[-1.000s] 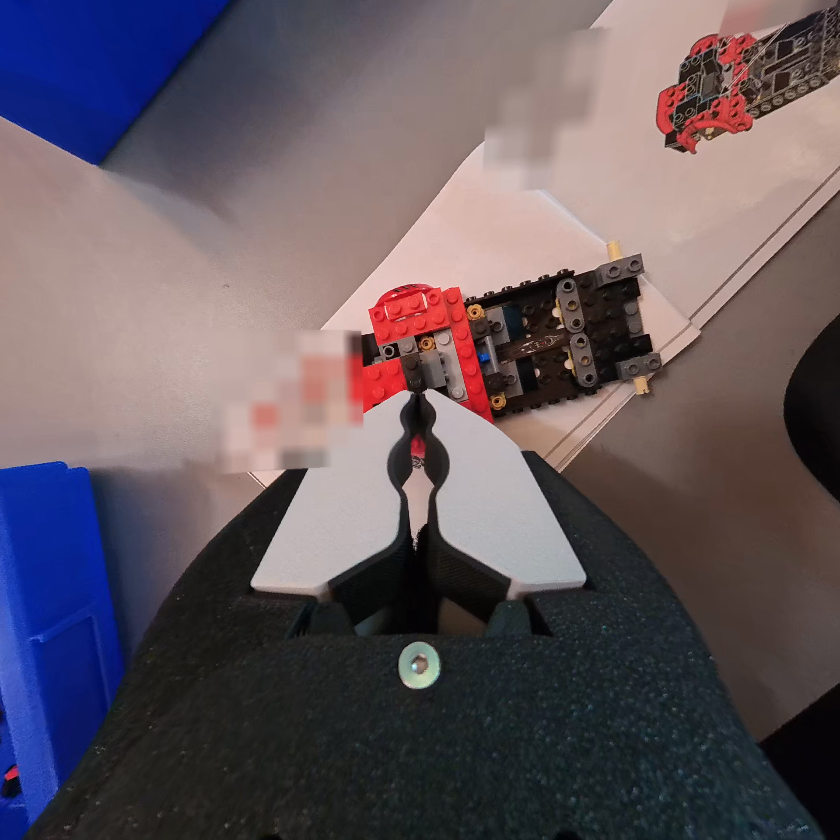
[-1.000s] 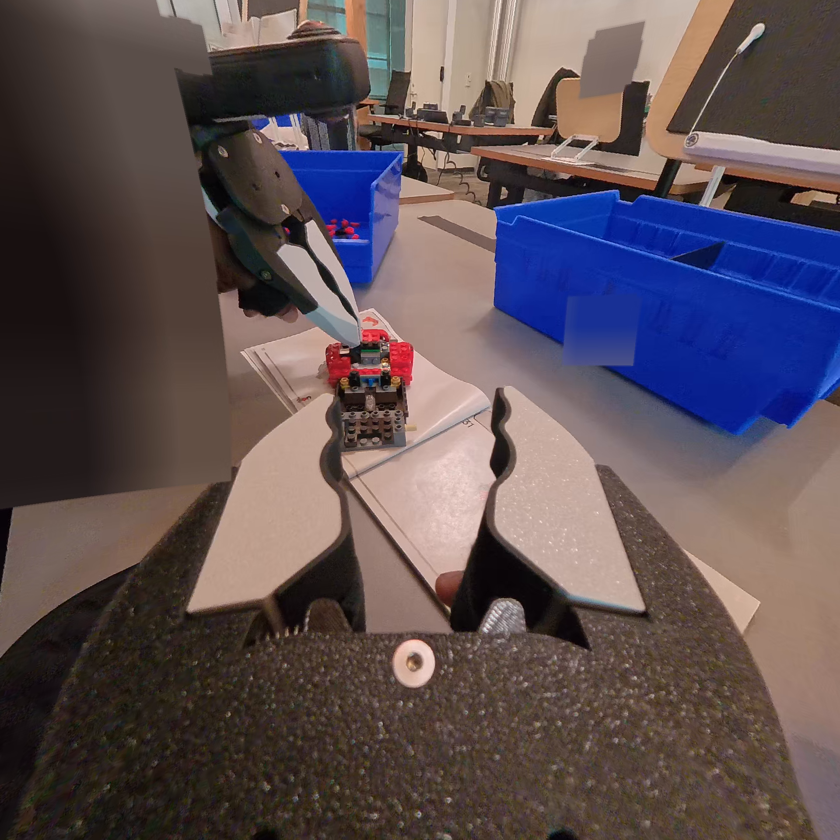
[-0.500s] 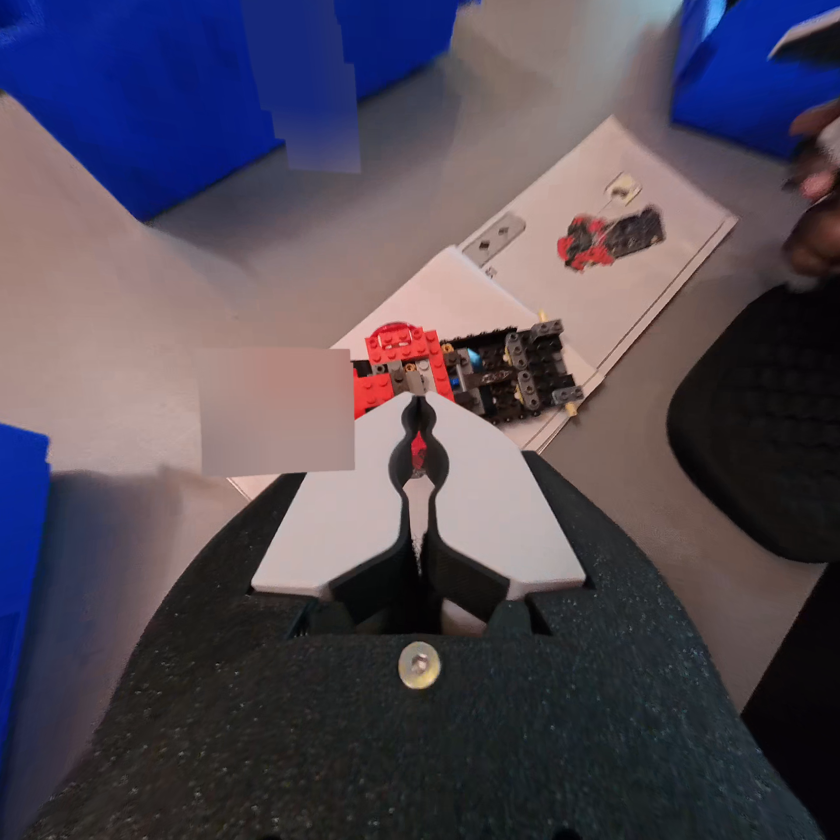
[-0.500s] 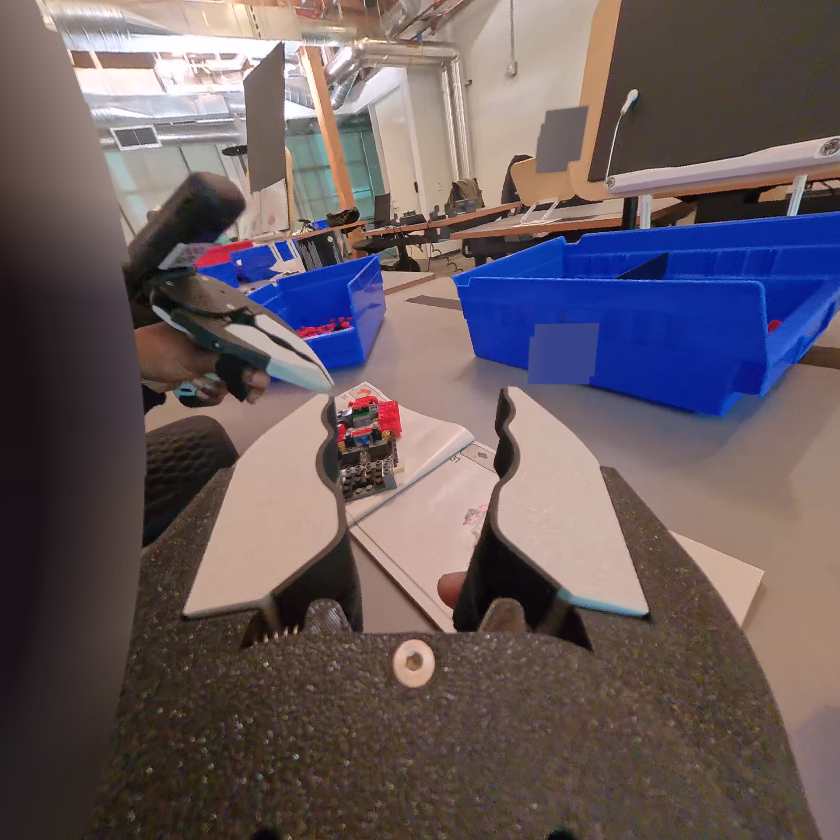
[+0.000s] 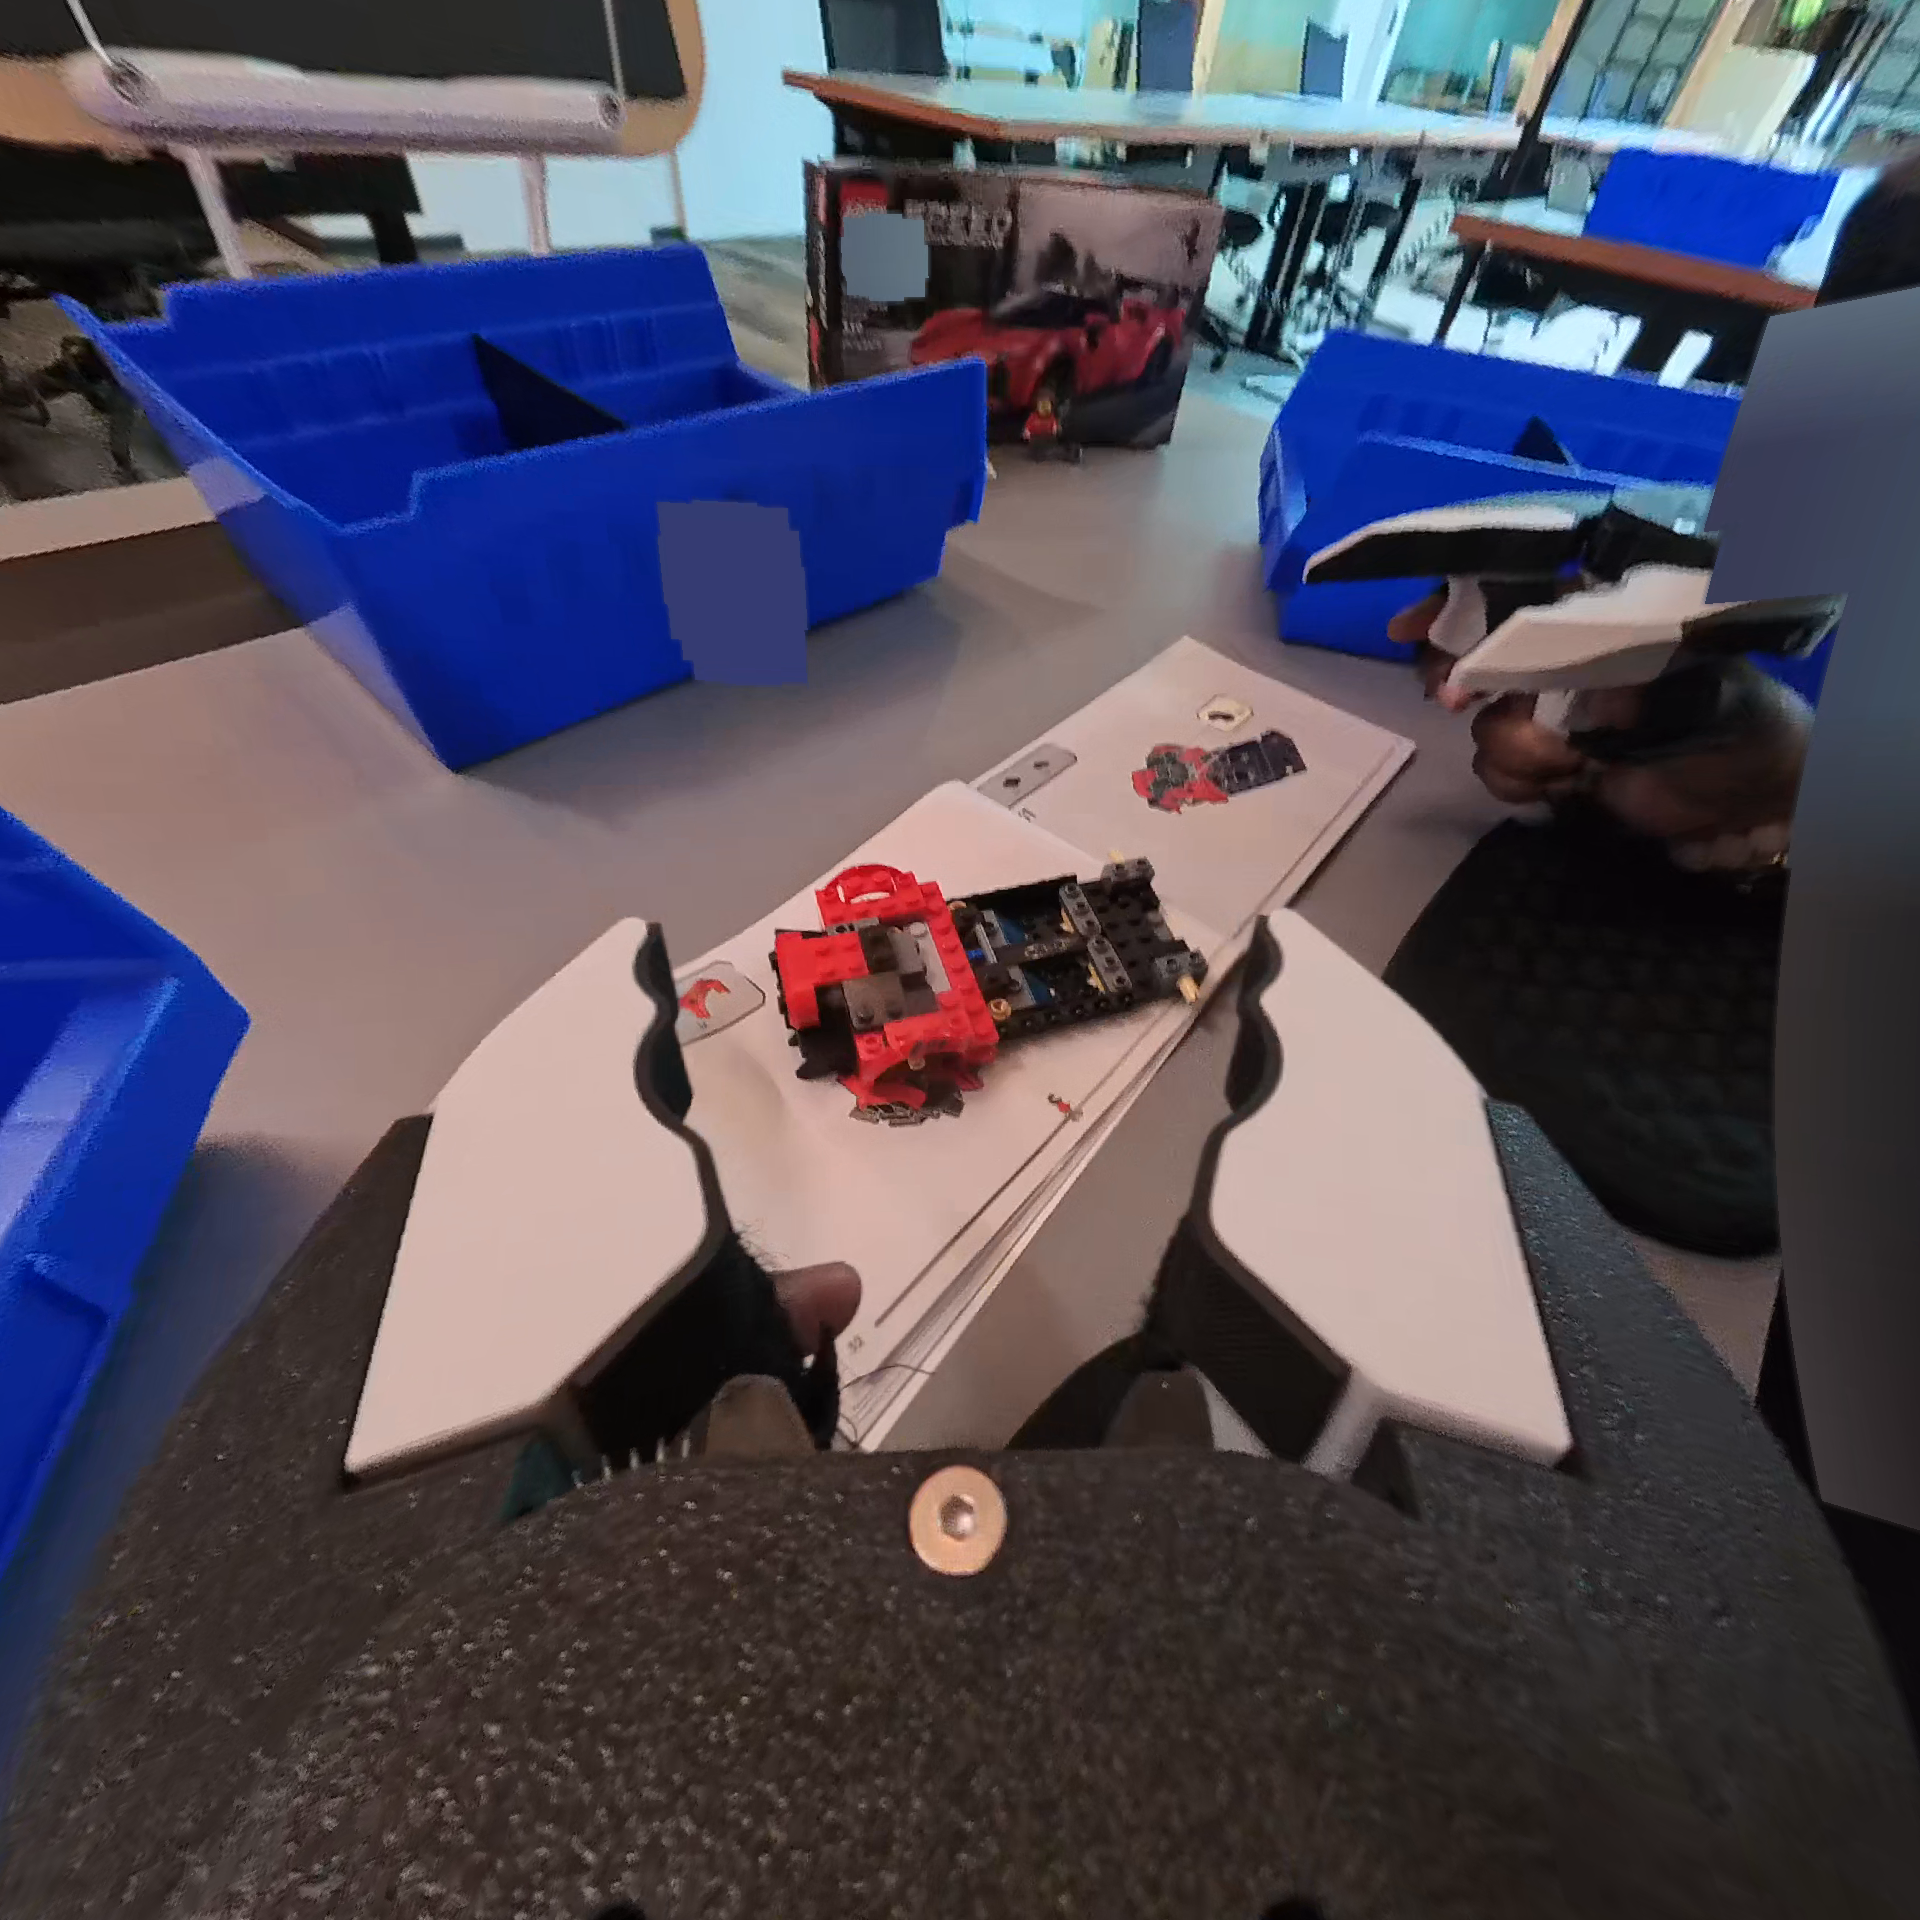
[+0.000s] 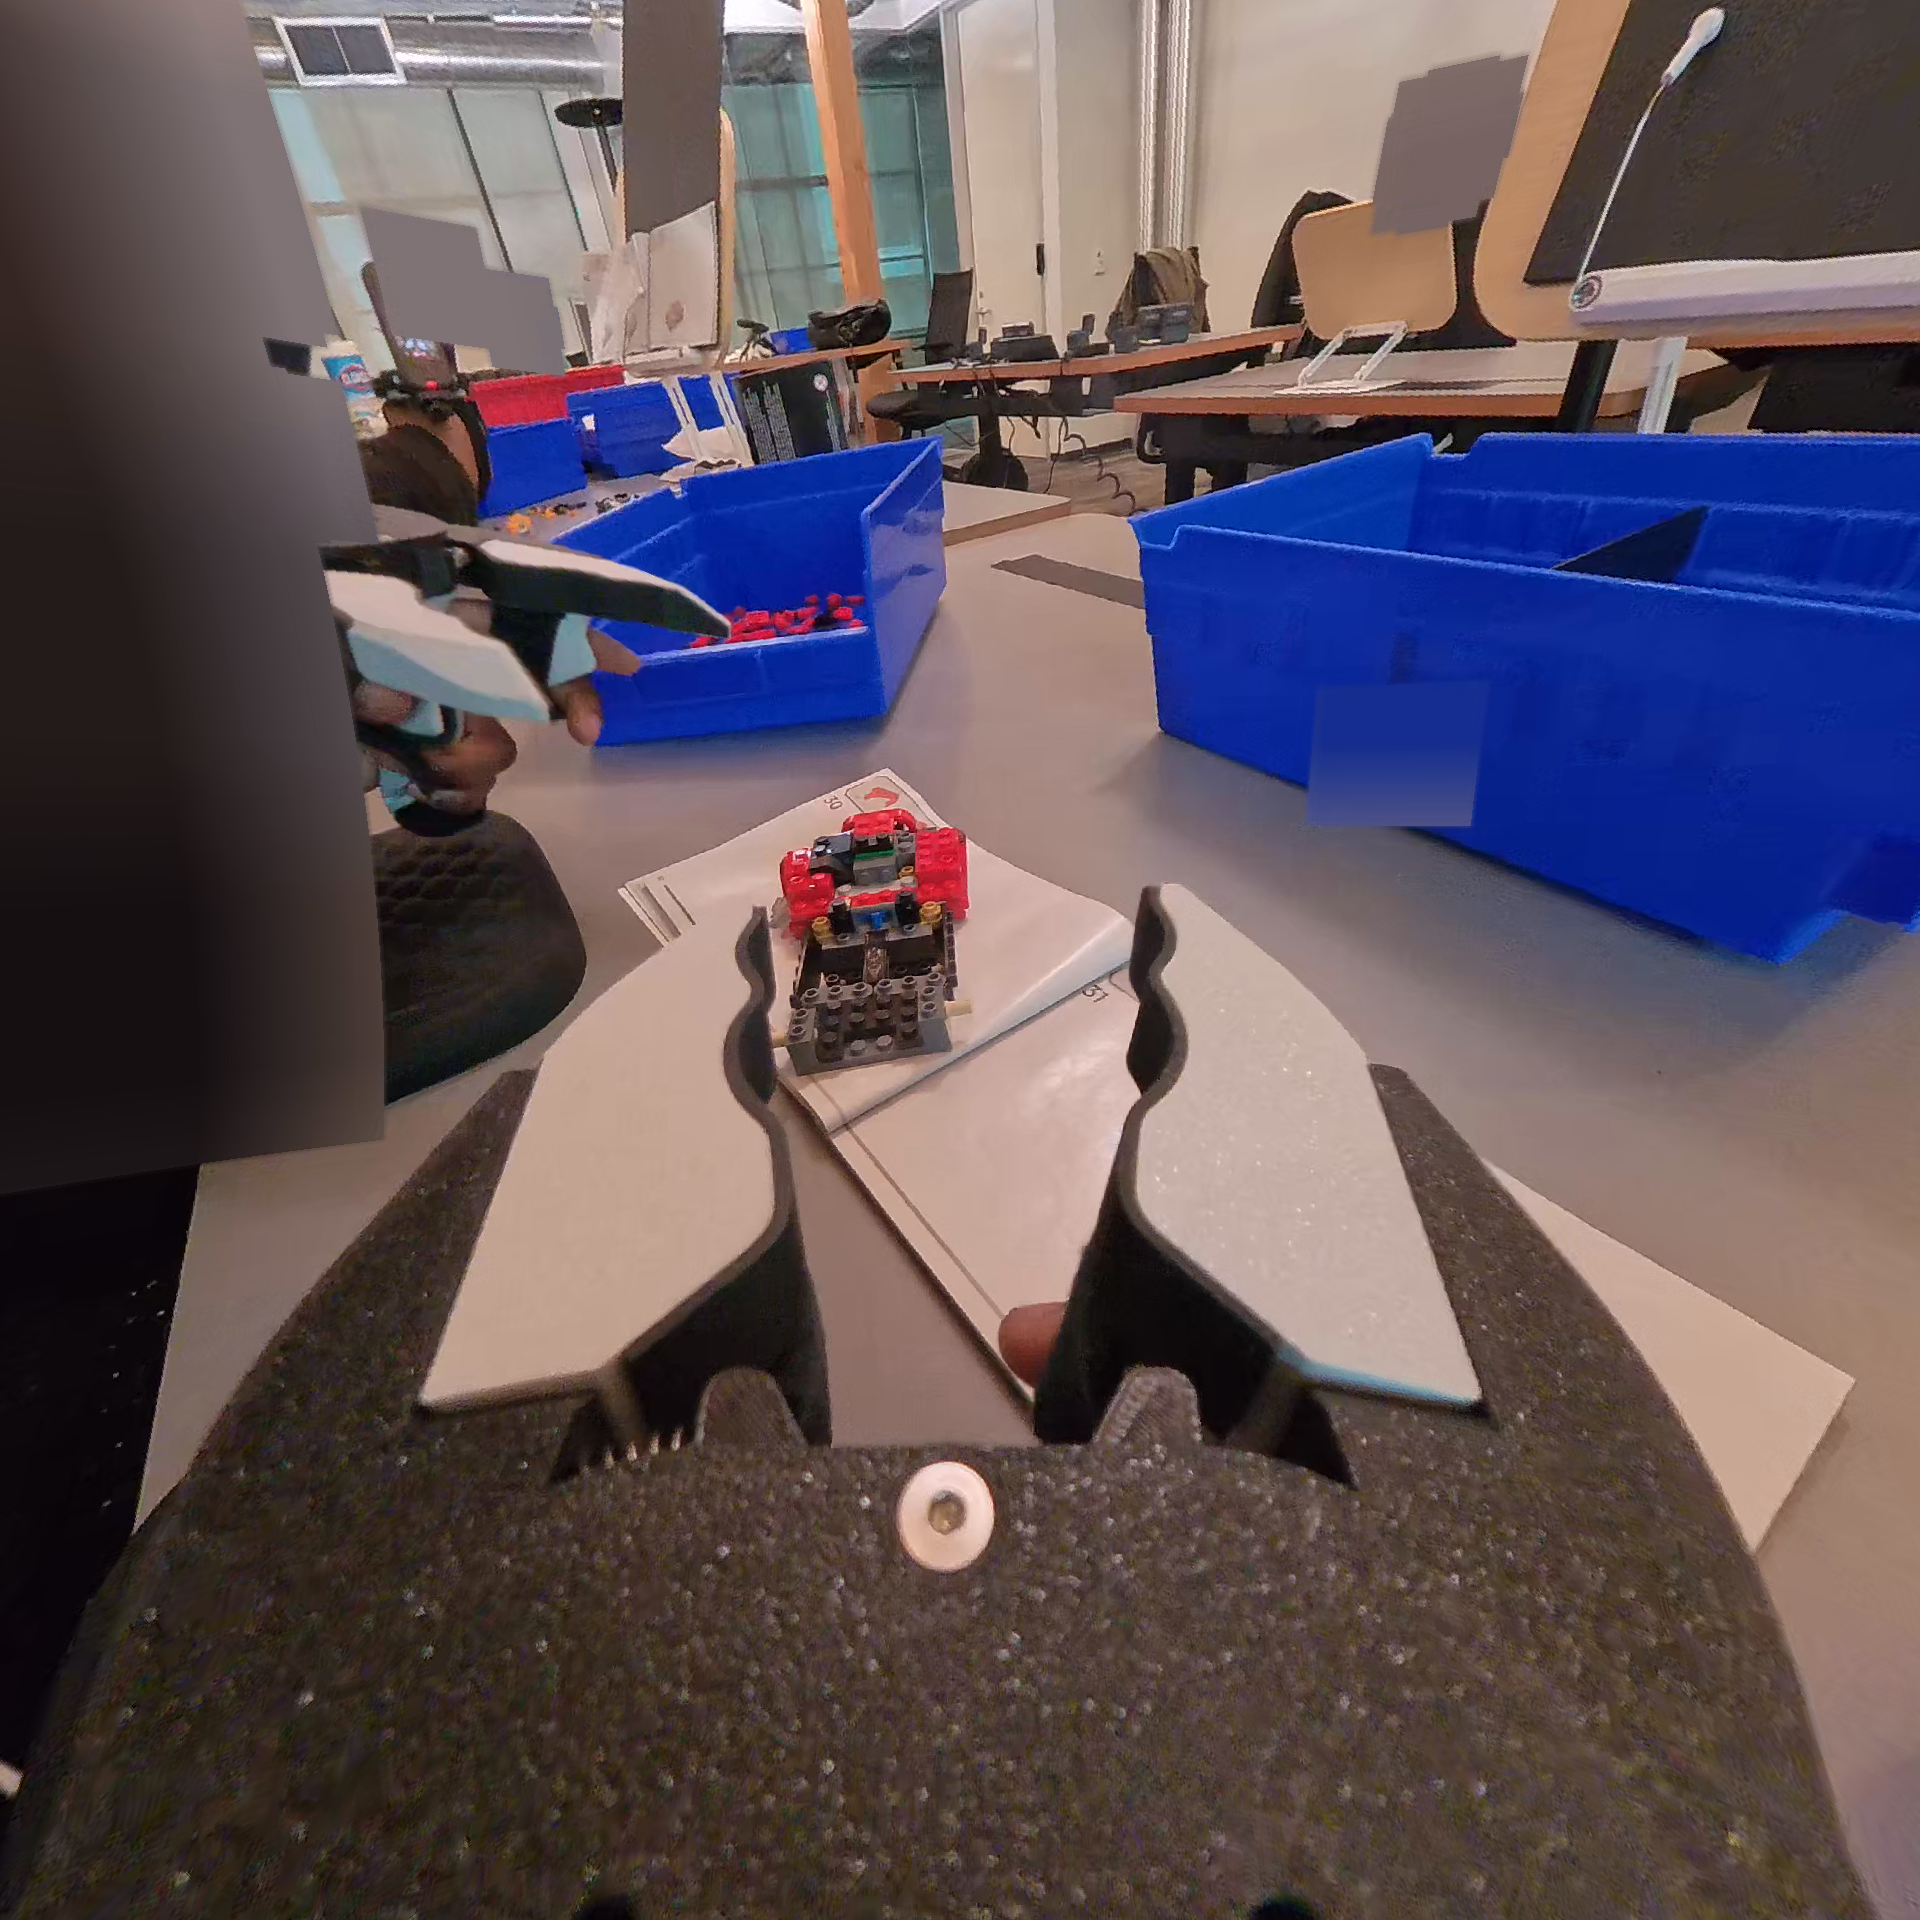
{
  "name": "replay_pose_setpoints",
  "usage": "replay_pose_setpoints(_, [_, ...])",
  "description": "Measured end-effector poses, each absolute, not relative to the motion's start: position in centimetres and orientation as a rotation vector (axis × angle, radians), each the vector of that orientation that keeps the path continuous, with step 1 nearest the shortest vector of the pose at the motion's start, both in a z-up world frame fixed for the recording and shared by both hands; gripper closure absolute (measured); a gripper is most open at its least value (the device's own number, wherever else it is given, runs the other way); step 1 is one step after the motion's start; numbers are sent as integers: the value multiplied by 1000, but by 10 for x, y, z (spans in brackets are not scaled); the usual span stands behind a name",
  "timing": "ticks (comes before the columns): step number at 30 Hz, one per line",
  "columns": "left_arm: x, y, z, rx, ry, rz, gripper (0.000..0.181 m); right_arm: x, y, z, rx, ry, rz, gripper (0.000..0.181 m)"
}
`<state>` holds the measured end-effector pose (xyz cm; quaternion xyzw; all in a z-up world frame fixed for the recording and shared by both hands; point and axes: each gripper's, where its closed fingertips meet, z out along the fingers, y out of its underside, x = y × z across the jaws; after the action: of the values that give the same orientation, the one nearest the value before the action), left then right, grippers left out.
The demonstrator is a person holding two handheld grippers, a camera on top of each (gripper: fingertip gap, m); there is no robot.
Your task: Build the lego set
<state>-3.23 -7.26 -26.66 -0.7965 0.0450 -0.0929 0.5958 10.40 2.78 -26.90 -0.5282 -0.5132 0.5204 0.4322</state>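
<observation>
The part-built lego car (image 5: 977, 977), red at one end and black at the other, lies on the open instruction booklet (image 5: 1226, 852). My left gripper (image 5: 956, 935) is open and empty, held just short of the car's red end. My right gripper (image 6: 954, 914) is open and empty, close behind the car's (image 6: 873, 935) black and grey end, over the booklet (image 6: 1049, 997). Each gripper also shows in the other's view, open: the right gripper (image 5: 1382, 634) and the left gripper (image 6: 634, 675), both off to the side above the table.
Blue bins stand around: a divided one (image 5: 520, 499), one at the right (image 5: 1475, 457), one at the near left (image 5: 73, 1091). A bin with red pieces (image 6: 779, 603) is at the far left. The set's box (image 5: 1008, 301) stands behind. A black chair seat (image 5: 1579, 1039) is at the table's edge.
My left gripper was shut on a small red piece at the car's red end; it has opened, drawn back and tilted up. The red piece is no longer between its fingers. The right gripper stayed open.
</observation>
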Motion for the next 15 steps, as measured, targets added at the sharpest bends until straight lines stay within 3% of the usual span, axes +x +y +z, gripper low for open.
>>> replay_pose_setpoints(8, [-26, -70, -291, -1922, 179, -181, 81, 97, 21, -282, -1346, -1381, 1235, 119])
replay_pose_setpoints(15, [-30, -74, -281, -1844, 147, -192, 98, 93, 13, -289, -1329, -1465, 1179, 118])
